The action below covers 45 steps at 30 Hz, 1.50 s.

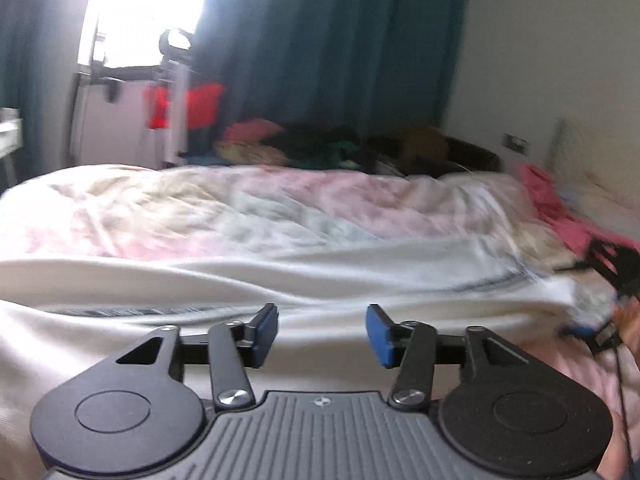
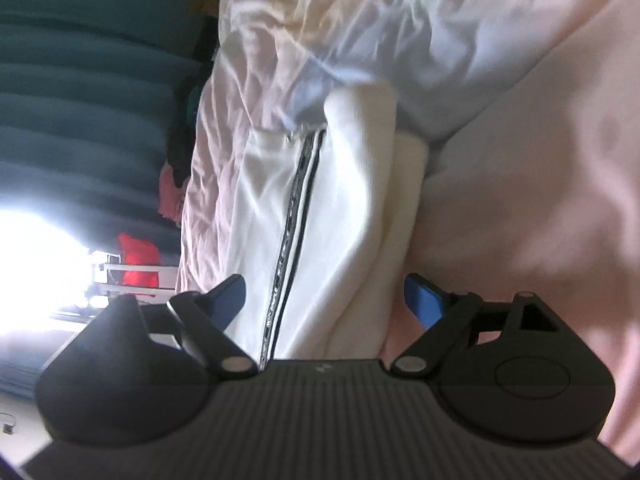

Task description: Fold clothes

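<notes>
Blue-padded left fingers [image 1: 322, 334] stand wide apart, holding nothing, just above a white garment [image 1: 280, 280] with a dark side stripe. It lies stretched across the bed [image 1: 240, 204], on a rumpled pale pink cover. Right fingers [image 2: 326, 300] also gape wide, empty, straddling the garment's folded edge [image 2: 352, 200].

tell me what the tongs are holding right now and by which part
Nothing is held. The left tongs and right tongs are both open over the white striped garment on the bed, with no fabric pinched.
</notes>
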Motion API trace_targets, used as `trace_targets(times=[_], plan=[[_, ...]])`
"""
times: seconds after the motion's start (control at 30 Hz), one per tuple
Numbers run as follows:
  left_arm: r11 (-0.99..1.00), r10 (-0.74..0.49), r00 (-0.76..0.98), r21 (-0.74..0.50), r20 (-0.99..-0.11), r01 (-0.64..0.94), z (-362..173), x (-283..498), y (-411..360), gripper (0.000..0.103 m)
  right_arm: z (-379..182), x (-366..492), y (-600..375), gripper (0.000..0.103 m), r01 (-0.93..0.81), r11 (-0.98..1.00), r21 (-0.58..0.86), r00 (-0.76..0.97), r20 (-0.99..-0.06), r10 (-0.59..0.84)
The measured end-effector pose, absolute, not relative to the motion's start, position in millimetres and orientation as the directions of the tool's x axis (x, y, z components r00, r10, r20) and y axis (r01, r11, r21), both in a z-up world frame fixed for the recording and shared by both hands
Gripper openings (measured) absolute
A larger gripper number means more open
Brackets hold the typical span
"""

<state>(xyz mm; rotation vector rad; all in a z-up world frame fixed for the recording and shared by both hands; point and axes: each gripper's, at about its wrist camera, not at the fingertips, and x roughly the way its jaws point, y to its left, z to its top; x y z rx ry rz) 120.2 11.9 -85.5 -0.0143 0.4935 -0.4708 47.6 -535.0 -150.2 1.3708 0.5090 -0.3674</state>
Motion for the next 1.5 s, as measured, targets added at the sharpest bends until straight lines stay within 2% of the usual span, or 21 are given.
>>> trace_targets(times=[0.13,0.3,0.4,0.47,0.6,0.67,0.87,1.0,1.03,1.07,1.13,1.17,1.2,1.43,1.5], plan=[[0.940,-0.340,0.823,-0.132,-0.455,0.315,-88,137,31,0.057,-152,62,-533,0.089,0.452,0.204,0.868,0.884,-0.466,0.026],[0.972,-0.235,0.797,-0.153,-0.556,0.180,-105,155,47,0.056,-153,81,-530,0.090,0.349,0.249,0.903,0.932,-0.362,0.007],[0.979,-0.205,0.781,-0.138,-0.590,0.153,-111,157,51,0.056,-147,88,-529,0.090,0.265,0.309,0.913,0.958,-0.285,0.019],[0.982,-0.187,0.778,-0.114,-0.600,0.149,-115,156,50,0.056,-150,93,-528,0.090,0.286,0.323,0.902,0.951,-0.310,0.023],[0.987,-0.156,0.777,-0.064,-0.610,0.148,-119,153,44,0.057,-175,107,-530,0.086,0.406,0.292,0.866,0.898,-0.438,0.048],[0.988,-0.145,0.775,-0.043,-0.615,0.150,-121,153,40,0.057,-177,108,-531,0.087,0.400,0.290,0.870,0.903,-0.428,0.040],[0.988,-0.132,0.771,-0.018,-0.622,0.154,-126,157,33,0.058,-146,116,-515,0.089,0.220,0.420,0.880,0.959,-0.274,0.071],[0.987,-0.136,0.770,-0.021,-0.623,0.157,-127,157,34,0.058,-161,119,-523,0.088,0.337,0.365,0.868,0.923,-0.382,0.055],[0.987,-0.138,0.770,-0.023,-0.623,0.158,-126,157,34,0.058,-167,120,-524,0.082,0.376,0.352,0.857,0.907,-0.418,0.050],[0.987,-0.139,0.770,-0.025,-0.623,0.158,-126,157,35,0.058,-169,122,-524,0.070,0.415,0.350,0.840,0.889,-0.457,0.043],[0.987,-0.143,0.770,-0.032,-0.622,0.157,-126,156,35,0.058,-163,126,-519,0.052,0.438,0.413,0.798,0.874,-0.486,0.011],[0.987,-0.145,0.770,-0.036,-0.622,0.156,-125,156,36,0.058,-156,126,-514,0.032,0.442,0.454,0.774,0.872,-0.490,-0.014],[0.987,-0.146,0.769,-0.042,-0.622,0.154,-125,156,36,0.058,-149,127,-509,0.017,0.445,0.493,0.748,0.870,-0.492,-0.039],[0.985,-0.171,0.761,-0.101,-0.626,0.138,-115,160,43,0.061,-101,129,-474,0.014,0.463,0.724,0.512,0.855,-0.474,-0.212],[0.986,-0.163,0.775,-0.126,-0.610,0.108,-108,159,51,0.061,-75,131,-453,0.013,0.432,0.791,0.433,0.874,-0.416,-0.249]])
